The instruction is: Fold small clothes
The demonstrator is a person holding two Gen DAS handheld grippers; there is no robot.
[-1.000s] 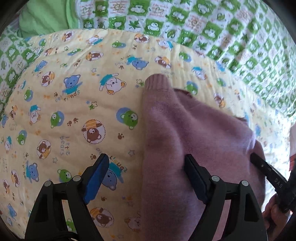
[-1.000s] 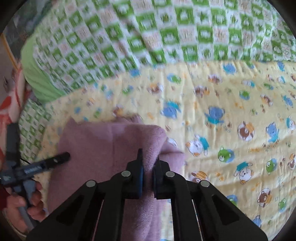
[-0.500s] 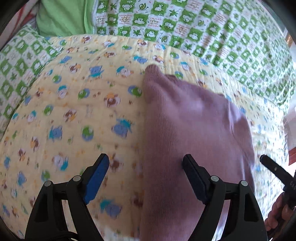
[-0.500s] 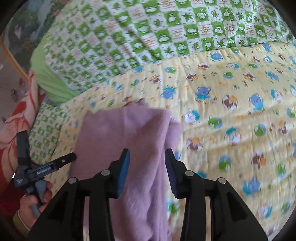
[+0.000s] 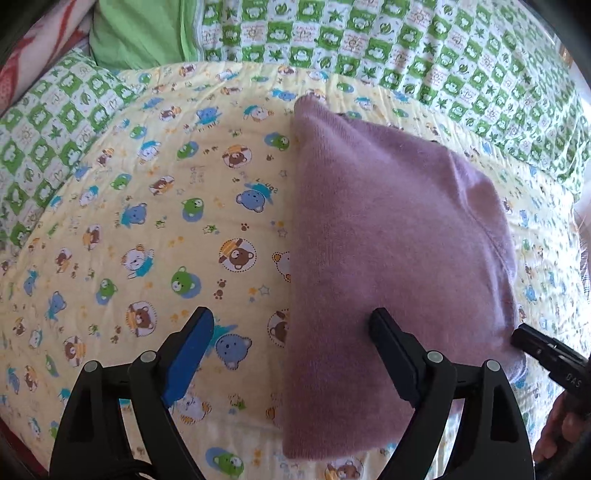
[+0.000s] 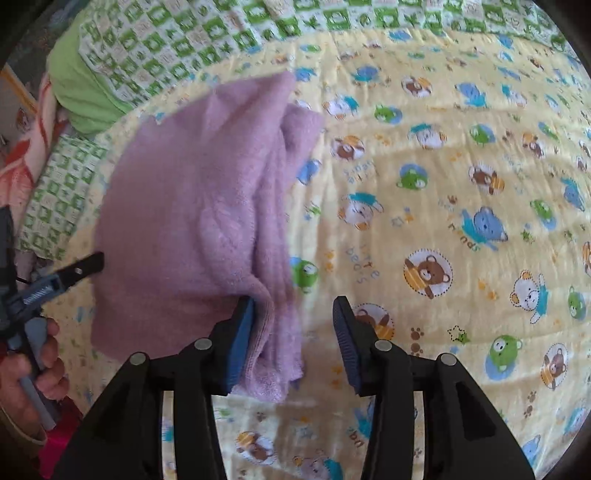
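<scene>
A mauve knitted garment point(image 5: 391, 251) lies folded into a flat block on the yellow bear-print quilt point(image 5: 147, 229). My left gripper point(image 5: 291, 350) is open and empty, its jaws wide, straddling the garment's left edge just above it. In the right wrist view the same garment point(image 6: 192, 206) shows its layered folded edge. My right gripper point(image 6: 293, 343) is open, with its left pad beside that folded edge and nothing held. The right gripper's tip also shows in the left wrist view point(image 5: 543, 350), at the garment's right side.
A green-and-white checked blanket point(image 5: 406, 48) lies beyond the quilt, with a plain green pillow point(image 5: 140, 33) at the far left. A red patterned cloth point(image 6: 22, 158) shows past the bed's left side. Bare quilt point(image 6: 461, 221) stretches to the right of the garment.
My right gripper opened and let go of the garment's folded edge, which now lies on the quilt. Both grippers drew back a little; the left stayed open.
</scene>
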